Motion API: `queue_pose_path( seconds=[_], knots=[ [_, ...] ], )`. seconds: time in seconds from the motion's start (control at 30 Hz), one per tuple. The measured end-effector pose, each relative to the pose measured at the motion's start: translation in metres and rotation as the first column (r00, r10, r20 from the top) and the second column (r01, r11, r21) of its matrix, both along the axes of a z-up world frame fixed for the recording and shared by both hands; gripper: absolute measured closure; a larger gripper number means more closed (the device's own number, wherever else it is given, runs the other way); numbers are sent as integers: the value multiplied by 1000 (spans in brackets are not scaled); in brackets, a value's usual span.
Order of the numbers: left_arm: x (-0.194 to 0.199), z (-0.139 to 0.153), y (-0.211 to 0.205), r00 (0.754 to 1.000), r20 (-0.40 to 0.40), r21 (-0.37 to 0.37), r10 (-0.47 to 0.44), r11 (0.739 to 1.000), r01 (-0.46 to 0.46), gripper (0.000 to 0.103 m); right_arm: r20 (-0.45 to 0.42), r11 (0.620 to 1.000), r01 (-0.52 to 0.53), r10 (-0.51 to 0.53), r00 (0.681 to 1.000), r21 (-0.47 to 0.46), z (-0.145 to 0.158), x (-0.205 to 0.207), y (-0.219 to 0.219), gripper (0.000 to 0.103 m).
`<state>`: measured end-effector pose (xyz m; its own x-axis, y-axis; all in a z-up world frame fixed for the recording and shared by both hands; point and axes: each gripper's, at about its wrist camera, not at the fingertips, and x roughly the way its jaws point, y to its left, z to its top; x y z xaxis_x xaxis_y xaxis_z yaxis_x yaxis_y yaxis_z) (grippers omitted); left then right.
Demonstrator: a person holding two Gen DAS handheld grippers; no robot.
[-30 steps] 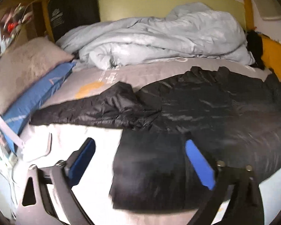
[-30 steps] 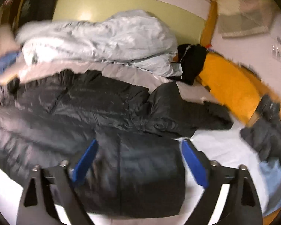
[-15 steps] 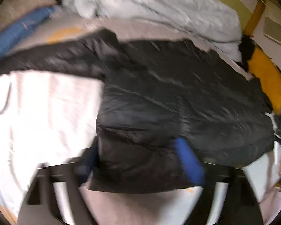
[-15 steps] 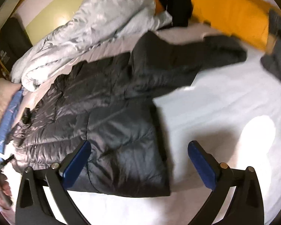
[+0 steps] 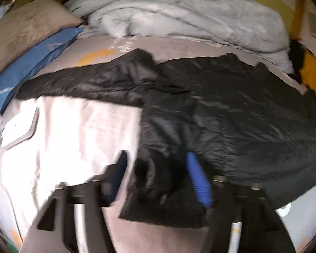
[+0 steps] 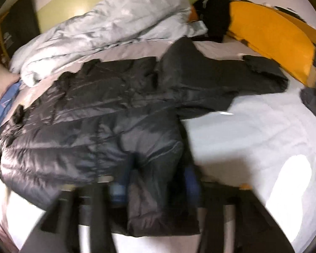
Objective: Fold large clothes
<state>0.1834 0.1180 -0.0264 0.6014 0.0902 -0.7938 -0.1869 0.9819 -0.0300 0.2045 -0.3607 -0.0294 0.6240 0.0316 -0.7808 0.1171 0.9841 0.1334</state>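
In the left wrist view, your left gripper [image 5: 155, 177] sat at the bottom centre of the frame, its jaws opening with the lower corner of the black puffer jacket [image 5: 231, 113] bunched between the blue pads [image 5: 197, 181]; motion blur kept me from telling whether the pads pressed on the fabric. The jacket lay spread across the bed [image 5: 80, 139] through the middle of the frame, one sleeve reaching toward the left edge. A crumpled pale duvet [image 5: 179, 14] filled the top, and a blue pillow [image 5: 31, 67] lay at upper left.

In the right wrist view, your right gripper [image 6: 158, 181] was at bottom centre, jaws closing around the jacket's [image 6: 90, 126] other hem corner, which stood up between them; blur hid any contact. The jacket ran from the left edge to the upper right, where a sleeve ended near a yellow cushion [image 6: 269, 35]. White sheet filled the right side.
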Motion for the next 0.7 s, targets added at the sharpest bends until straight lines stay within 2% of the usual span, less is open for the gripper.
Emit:
queue_pose_path(
  seconds=[0.03, 0.07, 0.13, 0.17, 0.27, 0.3, 0.33, 0.37, 0.4, 0.43, 0.47, 0.53, 0.57, 0.63, 0.7],
  knots=[
    [-3, 1, 3, 1000, 9, -18, 2, 1000, -2, 34, 13, 1000, 4, -4, 1000, 9, 3, -3, -4, 19],
    [-5, 4, 7, 1000, 18, -45, 1, 999, 0, 32, 26, 1000, 3, -3, 1000, 29, 7, -7, -7, 17],
    [-5, 2, 13, 1000, 6, -97, 22, 995, -21, 10, 20, 996, -2, 0, 1000, 85, 8, -12, -16, 16],
    [-5, -1, 18, 999, -6, -137, 35, 990, -36, 5, 4, 993, 2, -3, 1000, 120, 6, -11, -20, 14],
    [-2, -19, 27, 995, -90, -246, 38, 967, -59, 5, -79, 976, 9, 9, 997, 219, -11, -4, -27, 13],
    [-1, -28, 29, 992, -119, -291, 33, 954, -67, 5, -136, 964, 8, 29, 990, 268, -23, 1, -30, 13],
    [-1, -36, 32, 989, -143, -338, 29, 938, -76, 9, -173, 954, 11, 43, 984, 301, -30, 4, -32, 12],
    [-2, -40, 32, 988, -151, -361, 22, 930, -76, 28, -186, 946, 16, 48, 981, 325, -35, 5, -34, 13],
    [-2, -37, 29, 989, -145, -347, 7, 936, -57, 44, -180, 944, 14, 48, 983, 329, -35, 5, -36, 16],
    [-4, -32, 25, 991, -133, -352, -29, 936, -20, 73, -172, 944, 3, 58, 983, 330, -32, 5, -35, 35],
    [-6, -27, 22, 991, -122, -373, -47, 928, -2, 85, -160, 941, -14, 72, 984, 339, -30, 3, -33, 64],
    [-18, -14, 14, 995, -90, -341, -48, 940, 14, 90, -140, 933, -51, 107, 984, 356, -27, -1, -25, 87],
    [-24, -7, 8, 996, -73, -304, -49, 952, 24, 91, -124, 940, -70, 117, 985, 335, -24, -5, -20, 90],
    [-40, 5, -2, 997, -65, -241, -50, 970, 33, 92, -89, 967, -95, 119, 989, 237, -12, -17, -6, 92],
    [-59, 14, -9, 997, -54, -182, -53, 982, 42, 92, -65, 977, -113, 126, 990, 181, 0, -32, 4, 92]
  ],
)
